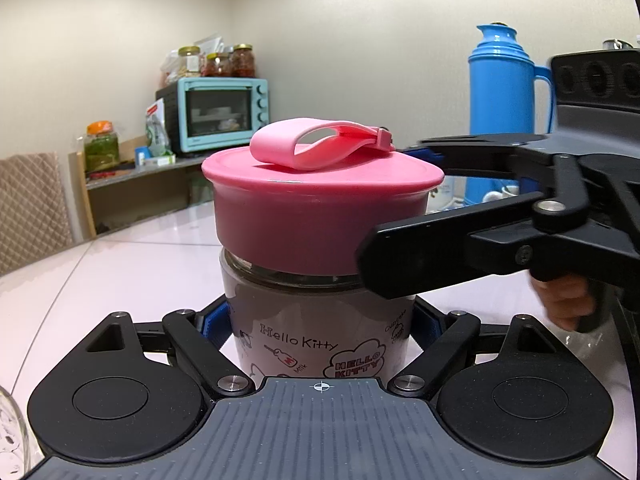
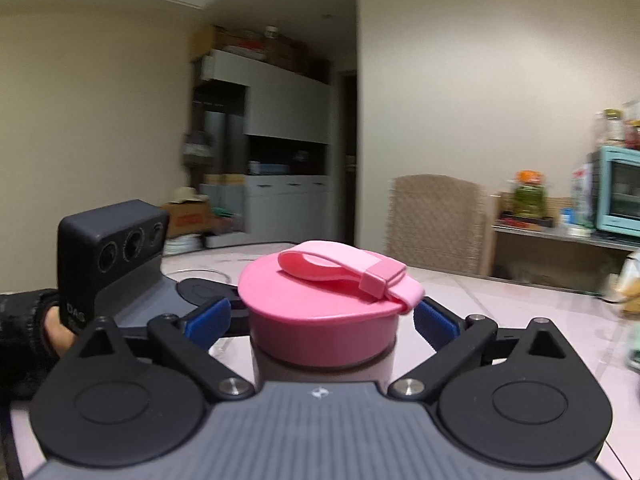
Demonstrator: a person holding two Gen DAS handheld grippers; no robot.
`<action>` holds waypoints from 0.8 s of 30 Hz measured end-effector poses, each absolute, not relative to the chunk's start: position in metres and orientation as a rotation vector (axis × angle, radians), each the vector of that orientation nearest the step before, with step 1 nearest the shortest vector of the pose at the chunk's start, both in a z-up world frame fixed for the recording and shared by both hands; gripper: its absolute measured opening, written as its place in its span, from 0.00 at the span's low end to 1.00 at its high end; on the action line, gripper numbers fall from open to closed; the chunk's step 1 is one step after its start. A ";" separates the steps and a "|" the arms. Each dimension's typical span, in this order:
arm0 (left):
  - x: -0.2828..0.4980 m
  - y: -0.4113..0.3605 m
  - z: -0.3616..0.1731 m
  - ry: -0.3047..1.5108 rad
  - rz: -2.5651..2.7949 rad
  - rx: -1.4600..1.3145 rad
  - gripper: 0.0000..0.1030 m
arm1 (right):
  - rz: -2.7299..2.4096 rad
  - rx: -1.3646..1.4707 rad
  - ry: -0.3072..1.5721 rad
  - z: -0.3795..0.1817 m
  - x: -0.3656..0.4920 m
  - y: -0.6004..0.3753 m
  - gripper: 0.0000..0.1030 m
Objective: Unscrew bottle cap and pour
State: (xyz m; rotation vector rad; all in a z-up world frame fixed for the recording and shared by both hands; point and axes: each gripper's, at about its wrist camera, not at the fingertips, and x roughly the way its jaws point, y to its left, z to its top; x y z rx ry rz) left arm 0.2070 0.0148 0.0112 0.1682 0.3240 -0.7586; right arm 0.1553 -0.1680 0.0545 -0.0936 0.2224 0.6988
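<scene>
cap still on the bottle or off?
On: pink cap sits level over the bottle neck, right gripper around it.

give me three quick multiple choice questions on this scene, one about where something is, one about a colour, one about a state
1. Where does the left gripper grip the bottle?
A. on the glass body under the cap
B. on the strap
C. nowhere

2. What colour is the cap?
A. blue
B. pink
C. white

3. How do the right gripper's jaws stand?
A. clamped on the cap
B. either side of the cap, gaps showing
C. far above it

Answers: 1 A, its blue pads press the body below the cap. 2 B, cap and strap are pink. 3 B, the right wrist view shows space between each pad and the cap.
</scene>
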 end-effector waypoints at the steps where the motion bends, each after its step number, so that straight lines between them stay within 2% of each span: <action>1: 0.207 0.015 0.011 0.324 -0.759 0.168 0.87 | 0.623 -0.074 0.233 0.055 0.149 -0.166 0.97; 24: 0.206 0.015 0.011 0.324 -0.758 0.168 0.88 | 0.351 -0.011 0.243 0.046 0.143 -0.117 0.96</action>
